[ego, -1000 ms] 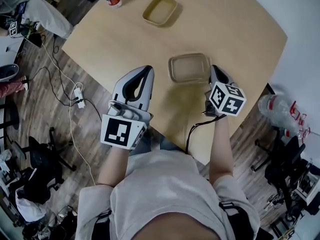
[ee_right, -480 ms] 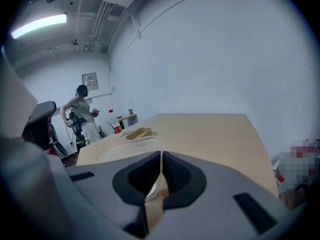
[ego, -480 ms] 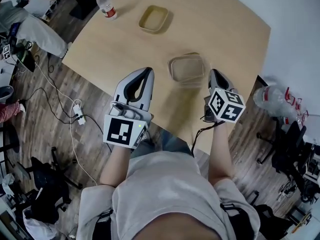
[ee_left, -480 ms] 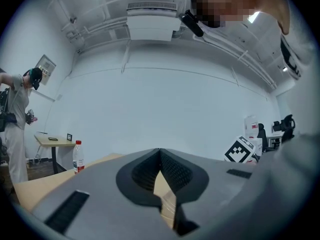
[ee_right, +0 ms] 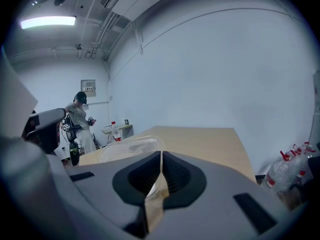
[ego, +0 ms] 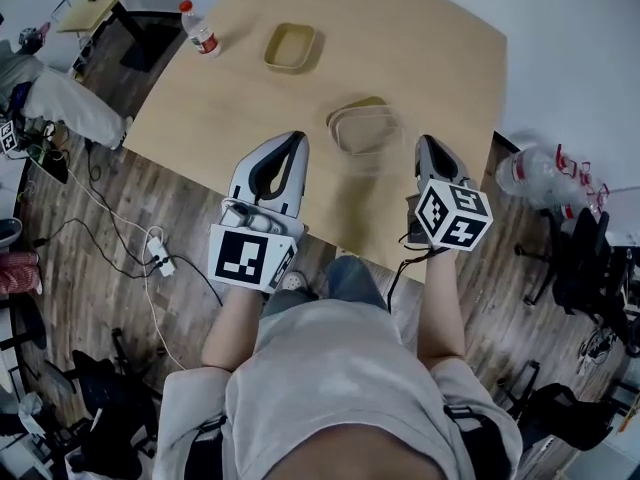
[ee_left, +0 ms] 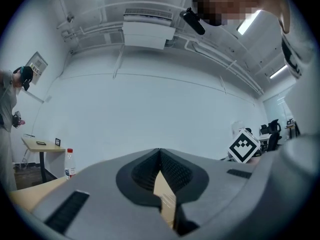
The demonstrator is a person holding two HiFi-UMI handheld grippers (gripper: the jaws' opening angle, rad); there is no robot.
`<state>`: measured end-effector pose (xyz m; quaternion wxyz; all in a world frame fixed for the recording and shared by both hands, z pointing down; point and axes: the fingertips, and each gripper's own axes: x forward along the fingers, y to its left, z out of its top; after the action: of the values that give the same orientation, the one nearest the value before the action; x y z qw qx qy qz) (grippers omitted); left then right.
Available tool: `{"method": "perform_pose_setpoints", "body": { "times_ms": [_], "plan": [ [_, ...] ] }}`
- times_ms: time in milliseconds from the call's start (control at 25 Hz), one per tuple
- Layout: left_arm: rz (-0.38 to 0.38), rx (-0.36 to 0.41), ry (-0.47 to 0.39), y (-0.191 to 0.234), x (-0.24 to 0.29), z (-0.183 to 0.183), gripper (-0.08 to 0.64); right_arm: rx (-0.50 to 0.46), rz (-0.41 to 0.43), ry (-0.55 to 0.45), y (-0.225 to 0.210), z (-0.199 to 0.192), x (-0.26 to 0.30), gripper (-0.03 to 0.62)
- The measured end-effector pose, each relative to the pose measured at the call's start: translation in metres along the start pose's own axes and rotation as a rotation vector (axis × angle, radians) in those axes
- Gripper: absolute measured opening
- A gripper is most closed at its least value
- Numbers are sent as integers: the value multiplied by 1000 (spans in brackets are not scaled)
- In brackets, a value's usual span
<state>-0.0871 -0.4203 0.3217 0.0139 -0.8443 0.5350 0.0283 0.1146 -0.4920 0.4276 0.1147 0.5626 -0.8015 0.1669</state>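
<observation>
With left gripper (ego: 294, 139) and right gripper (ego: 428, 144) closed on nothing, the clear container (ego: 362, 128) is judged light, flimsy, best pinched at its rim.

On the table (ego: 440, 58) we find the container (ego: 362, 128). From it, the tray (ego: 288, 48) lies at 11 o'clock, the bottle (ego: 198, 30) at 10, the left gripper (ego: 296, 138) at 8, and the right gripper (ego: 426, 143) at 4.

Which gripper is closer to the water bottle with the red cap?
Left. The left gripper is on the person's side of the water bottle, a little to its right. The right gripper is much farther right, past the clear box.
</observation>
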Motion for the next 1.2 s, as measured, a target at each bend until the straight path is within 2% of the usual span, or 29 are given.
{"method": "perform_pose_setpoints", "body": {
  "times_ms": [600,920,1200],
  "plan": [
    [-124,30,-85,-23,-60,36,15,-19,-106,-185,46,29,-110,21],
    [-162,21,-104,-28,-94,39,15,-22,-152,-259,71,29,-163,21],
    [-182,-3,-106,-33,-107,37,15,-27,-174,-284,83,28,-189,21]
  ]
}}
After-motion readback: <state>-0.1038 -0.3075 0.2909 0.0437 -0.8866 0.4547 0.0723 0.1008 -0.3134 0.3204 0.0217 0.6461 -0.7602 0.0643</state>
